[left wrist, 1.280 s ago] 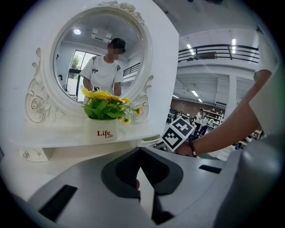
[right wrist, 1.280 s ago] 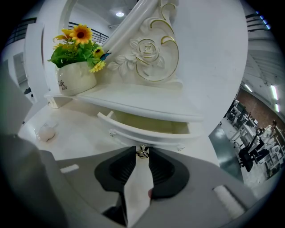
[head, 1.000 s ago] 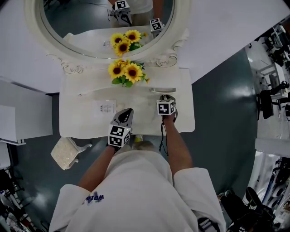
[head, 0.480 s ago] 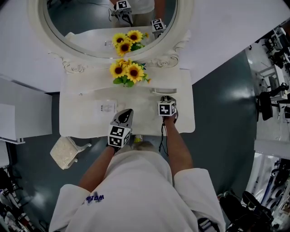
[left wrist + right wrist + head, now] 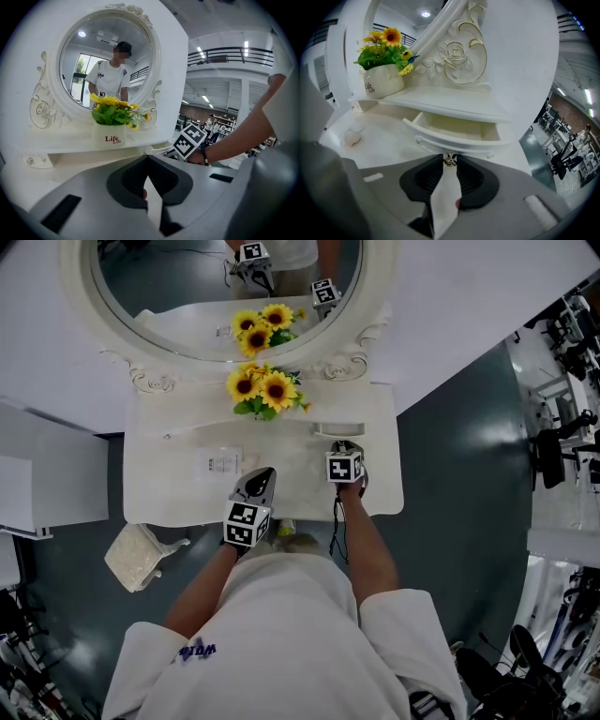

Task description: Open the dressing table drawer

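The white dressing table carries a small drawer under its back shelf, right of centre. In the right gripper view the drawer stands pulled out, its cream inside showing. My right gripper is shut on the drawer's small brass knob; in the head view the right gripper sits just in front of the drawer. My left gripper hovers over the table's front middle, shut with nothing held; its jaws meet at the tips in the left gripper view.
A white pot of sunflowers stands on the shelf below the oval mirror. A small card lies on the tabletop. A cushioned stool sits at the table's front left, a white cabinet beyond it.
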{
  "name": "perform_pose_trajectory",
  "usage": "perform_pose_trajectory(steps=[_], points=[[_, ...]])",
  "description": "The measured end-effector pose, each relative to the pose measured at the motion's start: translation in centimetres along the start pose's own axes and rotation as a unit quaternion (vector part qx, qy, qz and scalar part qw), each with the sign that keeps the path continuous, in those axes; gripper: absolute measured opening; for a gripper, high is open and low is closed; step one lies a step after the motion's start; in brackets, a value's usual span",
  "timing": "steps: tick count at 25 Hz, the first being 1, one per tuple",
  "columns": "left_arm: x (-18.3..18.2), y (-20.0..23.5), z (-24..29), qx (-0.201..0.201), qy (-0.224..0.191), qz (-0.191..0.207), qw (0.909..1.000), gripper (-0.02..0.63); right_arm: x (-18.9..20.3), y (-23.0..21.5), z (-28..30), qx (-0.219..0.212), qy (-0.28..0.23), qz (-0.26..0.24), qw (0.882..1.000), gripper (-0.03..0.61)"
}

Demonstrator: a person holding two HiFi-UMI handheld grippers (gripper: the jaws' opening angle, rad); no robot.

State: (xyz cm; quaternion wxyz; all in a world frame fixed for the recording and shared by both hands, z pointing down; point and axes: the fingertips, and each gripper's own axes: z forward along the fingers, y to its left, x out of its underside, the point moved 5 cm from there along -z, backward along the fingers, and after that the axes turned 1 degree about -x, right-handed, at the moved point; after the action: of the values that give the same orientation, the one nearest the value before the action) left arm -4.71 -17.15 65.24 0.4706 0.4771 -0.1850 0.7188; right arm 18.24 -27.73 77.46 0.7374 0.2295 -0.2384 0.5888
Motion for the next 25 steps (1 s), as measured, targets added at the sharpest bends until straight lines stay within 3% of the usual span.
perform_pose_trajectory(steps=[25], points=[[0.7, -0.7, -0.9, -0.003, 0.001, 0.002, 1.0000, 0.008, 1.2, 0.2, -0.7, -0.001, 0.005, 0.000, 1.000, 0.100]])
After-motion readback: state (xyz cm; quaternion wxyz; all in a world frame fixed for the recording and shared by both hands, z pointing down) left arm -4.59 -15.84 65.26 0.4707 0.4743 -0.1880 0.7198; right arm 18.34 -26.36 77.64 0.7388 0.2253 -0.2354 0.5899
